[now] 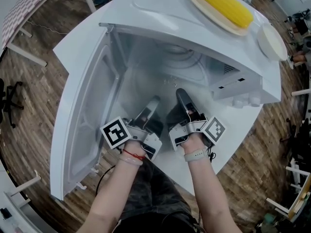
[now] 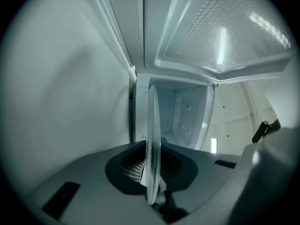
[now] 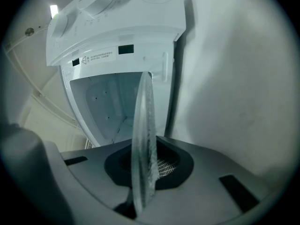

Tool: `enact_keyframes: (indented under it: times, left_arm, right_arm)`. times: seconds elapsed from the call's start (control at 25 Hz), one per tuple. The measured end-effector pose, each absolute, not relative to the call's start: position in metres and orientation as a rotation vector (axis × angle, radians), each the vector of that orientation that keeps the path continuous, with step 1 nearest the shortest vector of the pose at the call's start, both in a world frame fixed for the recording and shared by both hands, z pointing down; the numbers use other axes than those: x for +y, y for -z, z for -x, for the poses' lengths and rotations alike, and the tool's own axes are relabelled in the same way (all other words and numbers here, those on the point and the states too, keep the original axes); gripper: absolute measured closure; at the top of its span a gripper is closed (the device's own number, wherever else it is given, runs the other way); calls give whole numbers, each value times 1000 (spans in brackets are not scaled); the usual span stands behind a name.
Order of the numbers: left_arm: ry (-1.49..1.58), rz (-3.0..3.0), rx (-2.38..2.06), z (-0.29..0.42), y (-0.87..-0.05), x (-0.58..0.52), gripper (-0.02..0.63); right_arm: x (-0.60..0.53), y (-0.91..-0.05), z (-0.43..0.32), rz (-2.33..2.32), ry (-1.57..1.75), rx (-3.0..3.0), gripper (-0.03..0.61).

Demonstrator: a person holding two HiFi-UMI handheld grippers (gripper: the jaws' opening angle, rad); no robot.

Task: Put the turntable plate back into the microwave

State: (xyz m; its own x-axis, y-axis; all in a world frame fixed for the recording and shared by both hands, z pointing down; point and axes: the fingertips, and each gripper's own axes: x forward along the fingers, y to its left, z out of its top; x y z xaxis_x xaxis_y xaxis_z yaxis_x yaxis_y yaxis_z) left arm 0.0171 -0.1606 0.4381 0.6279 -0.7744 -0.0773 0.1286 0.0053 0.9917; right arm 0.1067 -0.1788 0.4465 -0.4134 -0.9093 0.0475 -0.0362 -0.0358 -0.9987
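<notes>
- Head view: the microwave (image 1: 160, 18) stands with its door (image 1: 82, 110) swung fully open to the left. A corn cob (image 1: 222, 5) on a plate lies on top of the housing.
- Left gripper (image 1: 153, 103) and right gripper (image 1: 182, 98) both reach into the cavity mouth, side by side.
- Each gripper view shows its jaws pinched on the near rim of the glass turntable plate (image 2: 152, 139), which is seen edge-on between them.
- Plate position: mostly inside the cavity (image 1: 180, 62), carried by both grippers.
- Progress, as judged: insertion is well advanced. Whether the plate rests on the cavity floor cannot be determined.
- Remaining: seat the plate centrally, release both grips, withdraw.
</notes>
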Motion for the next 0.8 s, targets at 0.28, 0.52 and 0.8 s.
enact_keyframes:
  times: [0.28, 0.52, 0.8]
  left_arm:
    - [730, -1409, -585, -19, -439, -146, 583]
    - [745, -1385, -600, -18, -439, -144, 583]
    - [784, -1349, -594, -18, -436, -145, 583]
  right_arm:
    - [-179, -446, -106, 1037, 1546, 1504, 537]
    - [-179, -445, -106, 1042, 1550, 1493, 537]
    - [-176, -437, -106, 1007, 1532, 1514, 525]
